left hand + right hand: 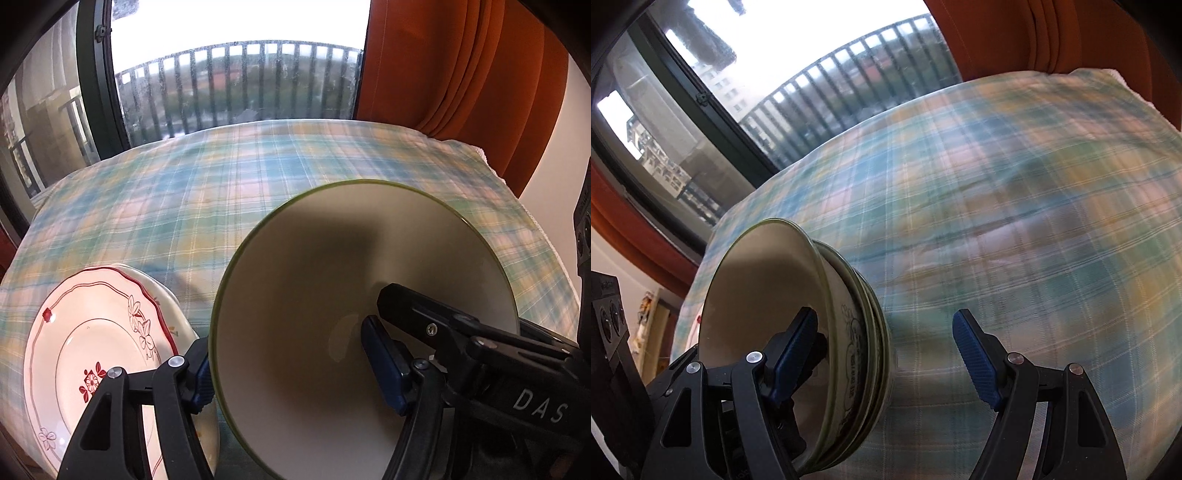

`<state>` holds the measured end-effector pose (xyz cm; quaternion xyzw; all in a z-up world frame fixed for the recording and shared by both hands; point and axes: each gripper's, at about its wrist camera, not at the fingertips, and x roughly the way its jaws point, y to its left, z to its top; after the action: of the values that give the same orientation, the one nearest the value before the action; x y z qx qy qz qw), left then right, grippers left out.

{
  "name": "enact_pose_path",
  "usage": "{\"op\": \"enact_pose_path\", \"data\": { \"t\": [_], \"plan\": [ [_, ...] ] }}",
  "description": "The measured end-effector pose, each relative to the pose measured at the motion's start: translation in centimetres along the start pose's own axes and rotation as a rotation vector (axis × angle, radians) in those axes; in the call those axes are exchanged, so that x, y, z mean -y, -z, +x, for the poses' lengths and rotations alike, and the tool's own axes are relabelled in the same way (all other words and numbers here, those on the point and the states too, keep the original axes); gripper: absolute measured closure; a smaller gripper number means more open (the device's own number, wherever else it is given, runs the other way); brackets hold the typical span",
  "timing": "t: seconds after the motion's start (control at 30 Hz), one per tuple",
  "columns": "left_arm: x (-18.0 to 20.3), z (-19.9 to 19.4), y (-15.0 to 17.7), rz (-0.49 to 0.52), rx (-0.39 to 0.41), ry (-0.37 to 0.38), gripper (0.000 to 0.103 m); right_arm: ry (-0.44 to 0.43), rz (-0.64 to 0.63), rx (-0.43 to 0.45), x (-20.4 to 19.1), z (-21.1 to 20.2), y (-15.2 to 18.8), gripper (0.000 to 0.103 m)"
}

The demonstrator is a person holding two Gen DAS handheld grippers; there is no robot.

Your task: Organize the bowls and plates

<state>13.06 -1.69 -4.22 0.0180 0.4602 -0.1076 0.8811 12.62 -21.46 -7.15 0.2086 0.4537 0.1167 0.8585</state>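
Note:
In the left wrist view, a cream bowl with a green rim fills the lower middle. My left gripper straddles its near wall, one blue pad outside the rim and one inside; I cannot tell whether it is clamped. A white plate with red flower trim lies stacked on another plate at the lower left. In the right wrist view, the same bowl sits on top of a stack of green-rimmed bowls at the lower left. My right gripper is open and empty, its left finger in front of the stack.
A blue, pink and yellow plaid cloth covers the table. A window with a balcony railing is beyond the far edge. An orange curtain hangs at the far right. The other gripper's black body shows at the left edge of the right wrist view.

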Motion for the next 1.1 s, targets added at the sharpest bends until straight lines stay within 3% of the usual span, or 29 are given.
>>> {"op": "enact_pose_path", "data": {
  "t": [0.3, 0.37, 0.73, 1.1],
  "plan": [
    [0.5, -0.2, -0.2, 0.006, -0.014, -0.026, 0.039, -0.002, -0.053, -0.049, -1.8, 0.6, -0.4, 0.059],
    [0.3, -0.1, -0.3, 0.009, -0.019, -0.016, 0.04, 0.041, -0.077, -0.053, -2.5, 0.7, -0.5, 0.059],
    [0.0, -0.7, -0.1, -0.002, -0.031, 0.039, 0.042, 0.102, -0.063, -0.051, -3.2, 0.3, -0.3, 0.058],
    [-0.6, -2.7, 0.1, -0.032, -0.007, 0.08, 0.042, 0.121, -0.062, -0.028, -4.8, -1.4, 0.0, 0.058]
  ]
}}
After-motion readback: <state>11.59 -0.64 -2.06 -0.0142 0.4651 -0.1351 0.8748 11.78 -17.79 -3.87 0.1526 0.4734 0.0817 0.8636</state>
